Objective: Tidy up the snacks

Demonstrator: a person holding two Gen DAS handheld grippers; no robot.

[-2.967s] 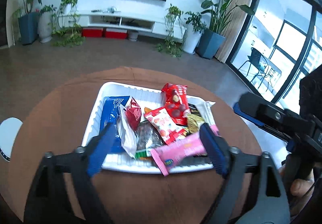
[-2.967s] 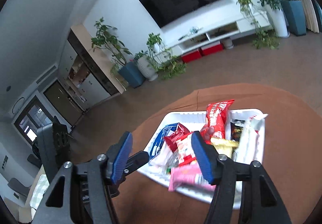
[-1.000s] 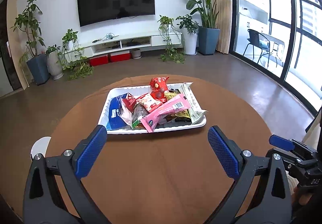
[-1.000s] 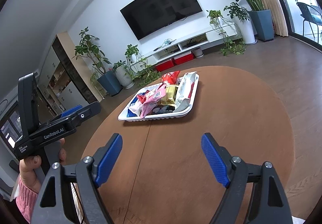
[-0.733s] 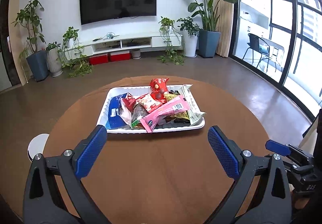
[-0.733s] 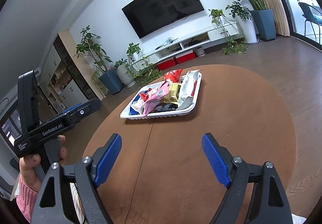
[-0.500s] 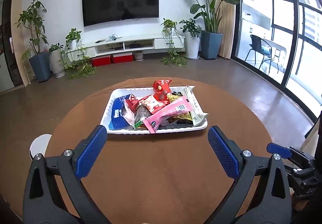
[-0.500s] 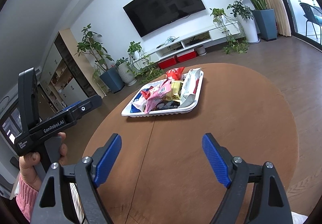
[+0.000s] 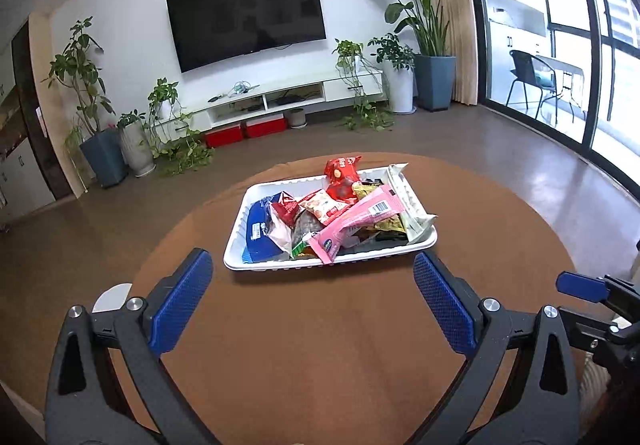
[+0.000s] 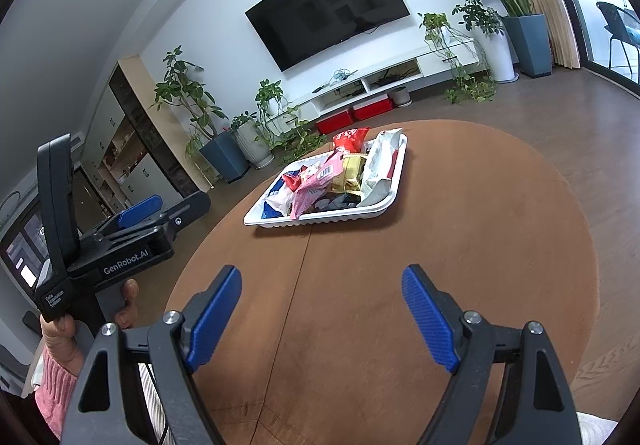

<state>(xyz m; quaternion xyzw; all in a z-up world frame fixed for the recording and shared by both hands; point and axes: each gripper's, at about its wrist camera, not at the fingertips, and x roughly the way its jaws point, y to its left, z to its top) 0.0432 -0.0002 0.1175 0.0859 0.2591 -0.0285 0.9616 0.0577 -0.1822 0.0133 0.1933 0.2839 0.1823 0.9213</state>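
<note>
A white tray (image 9: pixel 256 265) sits at the far side of the round brown table (image 9: pixel 320 345), heaped with several snack packets: a pink bar wrapper (image 9: pixel 352 223), a red bag (image 9: pixel 342 181), a blue pack (image 9: pixel 260 231) and a white wrapper (image 9: pixel 404 193). The tray also shows in the right wrist view (image 10: pixel 384 201). My left gripper (image 9: pixel 312 297) is open and empty, held back over the near table. My right gripper (image 10: pixel 322 315) is open and empty, also well short of the tray. The left gripper's body (image 10: pixel 120 237) shows at the left of the right wrist view.
A TV (image 9: pixel 246 15) hangs over a low white console (image 9: pixel 280 105) across the room. Potted plants (image 9: pixel 100 133) line the wall. Glass doors (image 9: pixel 560 65) are at the right. A small white round object (image 9: pixel 110 295) sits beyond the table's left edge.
Both grippers have drawn back from over the tray to the near side of the table, and their jaws have opened wider. The snacks stay in the tray.
</note>
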